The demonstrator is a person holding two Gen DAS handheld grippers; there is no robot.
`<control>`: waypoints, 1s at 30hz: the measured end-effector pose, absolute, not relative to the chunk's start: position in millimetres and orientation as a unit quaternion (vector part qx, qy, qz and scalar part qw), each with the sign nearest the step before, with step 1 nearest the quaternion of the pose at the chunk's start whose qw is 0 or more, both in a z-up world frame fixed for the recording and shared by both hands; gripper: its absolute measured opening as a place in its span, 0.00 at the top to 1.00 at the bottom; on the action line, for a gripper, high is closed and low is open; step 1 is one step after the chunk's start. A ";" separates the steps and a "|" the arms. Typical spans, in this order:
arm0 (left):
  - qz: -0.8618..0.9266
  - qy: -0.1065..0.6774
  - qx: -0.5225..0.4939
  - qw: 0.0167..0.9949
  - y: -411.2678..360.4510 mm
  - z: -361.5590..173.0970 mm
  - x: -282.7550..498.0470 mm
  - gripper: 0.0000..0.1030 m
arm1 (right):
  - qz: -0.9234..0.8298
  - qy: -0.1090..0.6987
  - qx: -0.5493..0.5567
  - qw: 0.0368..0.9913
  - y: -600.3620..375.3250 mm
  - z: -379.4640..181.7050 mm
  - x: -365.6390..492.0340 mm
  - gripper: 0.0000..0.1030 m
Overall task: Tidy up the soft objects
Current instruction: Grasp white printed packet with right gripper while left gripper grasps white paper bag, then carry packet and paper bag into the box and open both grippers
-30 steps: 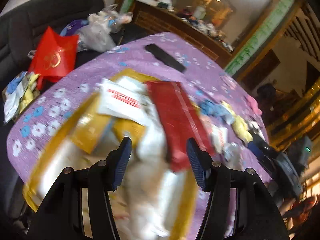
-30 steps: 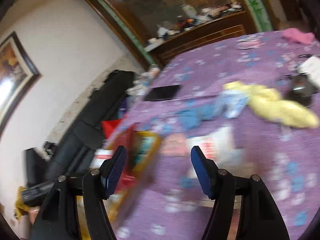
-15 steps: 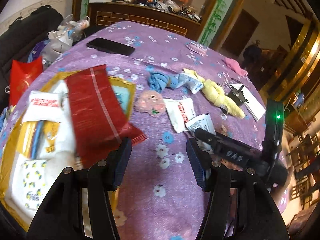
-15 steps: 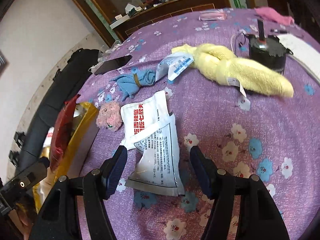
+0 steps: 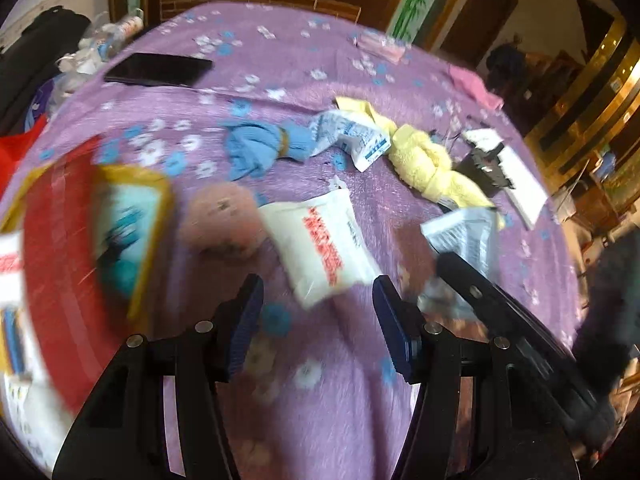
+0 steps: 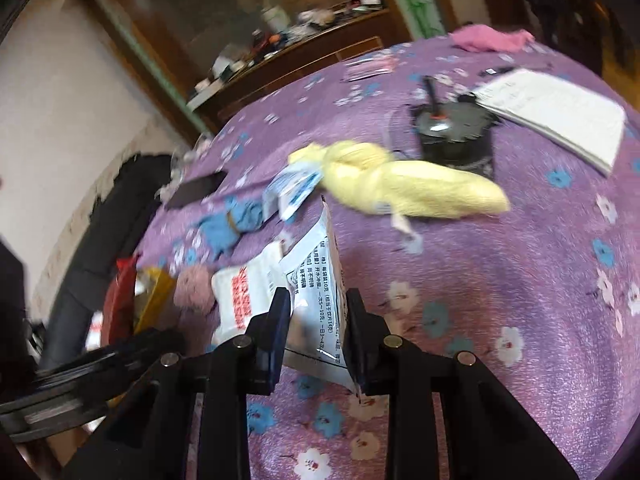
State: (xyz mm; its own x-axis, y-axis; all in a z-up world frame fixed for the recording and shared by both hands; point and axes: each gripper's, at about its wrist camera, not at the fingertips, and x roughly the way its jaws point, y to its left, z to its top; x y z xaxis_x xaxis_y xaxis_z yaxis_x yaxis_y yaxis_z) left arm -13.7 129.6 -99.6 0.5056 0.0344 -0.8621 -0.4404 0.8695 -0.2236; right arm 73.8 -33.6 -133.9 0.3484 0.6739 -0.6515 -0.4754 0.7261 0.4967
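My right gripper (image 6: 316, 300) is closing its jaws on a silver sachet (image 6: 320, 276), which stands buckled on edge between the pads. In the left wrist view that sachet (image 5: 464, 232) lies at the right. My left gripper (image 5: 318, 292) hovers open over the purple flowered cloth (image 5: 340, 380), nothing between its fingers. Just ahead of it lie a white packet with red print (image 5: 320, 240) and a pink fuzzy ball (image 5: 222, 220). Farther back lie a blue cloth bundle (image 5: 260, 148), a blue-and-white packet (image 5: 352, 132) and a knotted yellow towel (image 5: 428, 160).
A yellow-rimmed box (image 5: 156, 208) at the left holds a red packet (image 5: 60, 260) and other pouches. A black phone (image 5: 160, 70) lies at the back left. A black device (image 6: 452, 136), a white notebook (image 6: 560, 116) and a pink cloth (image 6: 492, 38) sit at the right.
My left gripper swung right, from above the box to over the cloth by the white packet. My right gripper came down on the silver sachet and its jaws narrowed, buckling it upright.
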 end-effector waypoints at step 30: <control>0.179 0.329 -0.218 0.901 108.7 -70.8 -90.1 0.86 | 0.370 0.453 0.135 0.800 -34.2 -133.3 78.3 0.73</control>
State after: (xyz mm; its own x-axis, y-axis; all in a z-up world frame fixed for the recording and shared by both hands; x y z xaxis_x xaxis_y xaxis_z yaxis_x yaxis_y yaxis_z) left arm -90.1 108.7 -70.8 0.7192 0.1788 -0.6714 -0.4656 0.8413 -0.2747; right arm 78.3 -34.2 -133.3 0.3166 0.7140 -0.6245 -0.4687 0.6901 0.5514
